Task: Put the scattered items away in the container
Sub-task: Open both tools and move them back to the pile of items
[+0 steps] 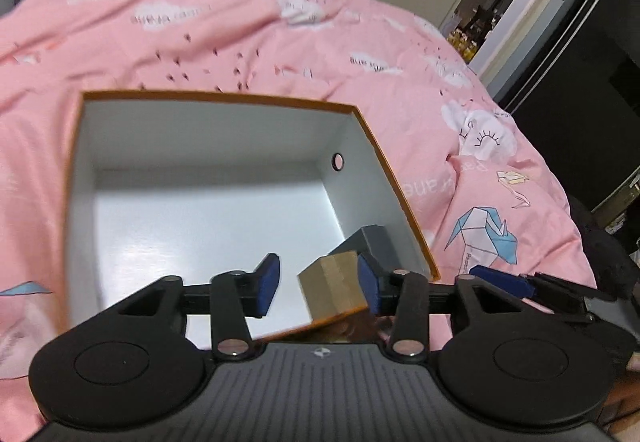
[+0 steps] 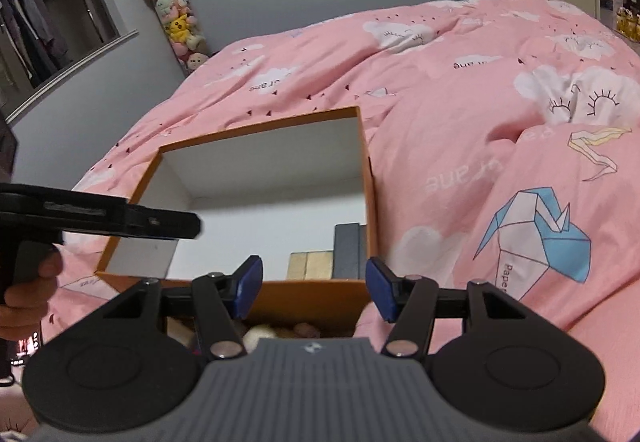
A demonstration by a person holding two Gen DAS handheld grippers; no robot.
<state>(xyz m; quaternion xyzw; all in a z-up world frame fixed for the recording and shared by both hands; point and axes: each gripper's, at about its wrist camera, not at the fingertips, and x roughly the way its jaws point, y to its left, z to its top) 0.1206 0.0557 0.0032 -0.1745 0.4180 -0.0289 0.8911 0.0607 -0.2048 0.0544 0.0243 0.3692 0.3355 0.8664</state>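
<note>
Now mid-drop: left claw [image 1: 318, 284] over box [image 1: 224, 98] on bed [image 1: 240, 38], jaws apart, tan block [image 1: 332, 290] loose by its 3 o'clock pad beside grey box [image 1: 374, 242]; right claw [image 2: 314, 288] open, empty; next: fetch another item.
</note>
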